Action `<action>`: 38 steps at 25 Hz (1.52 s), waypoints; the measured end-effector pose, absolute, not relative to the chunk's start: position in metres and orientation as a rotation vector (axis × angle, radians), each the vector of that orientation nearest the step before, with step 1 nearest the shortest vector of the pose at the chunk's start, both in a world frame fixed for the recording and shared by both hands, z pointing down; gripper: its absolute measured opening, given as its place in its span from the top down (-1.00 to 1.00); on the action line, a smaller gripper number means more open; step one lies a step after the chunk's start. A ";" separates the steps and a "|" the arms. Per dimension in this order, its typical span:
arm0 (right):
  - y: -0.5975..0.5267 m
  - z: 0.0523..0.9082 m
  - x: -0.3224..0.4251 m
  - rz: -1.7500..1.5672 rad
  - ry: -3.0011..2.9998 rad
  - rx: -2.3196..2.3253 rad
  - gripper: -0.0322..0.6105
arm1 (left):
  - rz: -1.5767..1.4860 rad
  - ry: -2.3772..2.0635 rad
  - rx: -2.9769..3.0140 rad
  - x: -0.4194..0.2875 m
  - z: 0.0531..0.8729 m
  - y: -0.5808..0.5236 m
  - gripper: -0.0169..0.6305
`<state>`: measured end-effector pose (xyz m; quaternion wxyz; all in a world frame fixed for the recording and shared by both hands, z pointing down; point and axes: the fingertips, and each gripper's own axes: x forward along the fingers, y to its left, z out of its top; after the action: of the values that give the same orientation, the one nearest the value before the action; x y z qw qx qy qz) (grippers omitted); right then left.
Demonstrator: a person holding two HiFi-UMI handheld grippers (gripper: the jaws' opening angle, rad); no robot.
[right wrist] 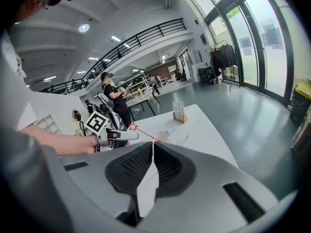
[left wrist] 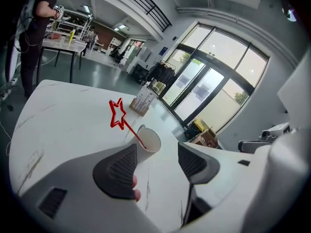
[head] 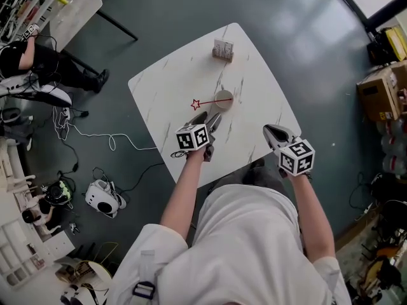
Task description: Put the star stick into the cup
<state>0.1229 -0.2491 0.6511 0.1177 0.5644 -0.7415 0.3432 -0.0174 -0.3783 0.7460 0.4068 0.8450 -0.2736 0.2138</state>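
Red star stick point(head: 210, 101) stands leaning in the white cup point(head: 223, 99), just ahead of our left gripper point(head: 210, 121), whose jaws are apart and empty. Right gripper point(head: 273, 132) jaws are pressed together on nothing, the cup well beyond them. We judge placement done; next, back away without nudging the cup.

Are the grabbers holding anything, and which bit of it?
Nothing is held. The left gripper is open and empty, and the right gripper is shut on nothing. The star stick stands in the cup.
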 end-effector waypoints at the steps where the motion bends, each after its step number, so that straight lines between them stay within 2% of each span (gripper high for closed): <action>1: -0.248 0.651 0.124 1.002 -2.172 1.657 0.81 | 0.523 -0.692 2.141 -0.017 0.741 -0.377 0.10; 6: -0.245 0.645 0.123 0.974 -2.195 1.666 0.81 | 0.458 -0.699 2.195 -0.016 0.709 -0.369 0.14; 12: -0.242 0.626 0.120 0.923 -2.252 1.649 0.81 | 0.414 -0.763 2.230 -0.022 0.675 -0.351 0.45; 15: -0.238 0.617 0.119 0.900 -2.290 1.629 0.81 | 0.408 -0.767 2.235 -0.021 0.664 -0.337 0.70; 19: -0.220 0.613 0.116 0.887 -2.322 1.584 0.81 | 0.396 -0.782 2.230 -0.026 0.653 -0.310 0.83; 25: -0.195 0.599 0.121 0.856 -2.374 1.509 0.81 | 0.306 -0.862 2.205 -0.030 0.629 -0.272 0.90; 38: -0.098 0.589 0.144 0.838 -2.455 1.450 0.81 | 0.234 -1.027 2.229 -0.035 0.597 -0.153 0.91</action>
<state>0.1438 -0.0978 0.5892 0.0848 0.4860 -0.8232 0.2809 -0.0348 -0.1526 0.5974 0.3317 0.8530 -0.3929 0.0895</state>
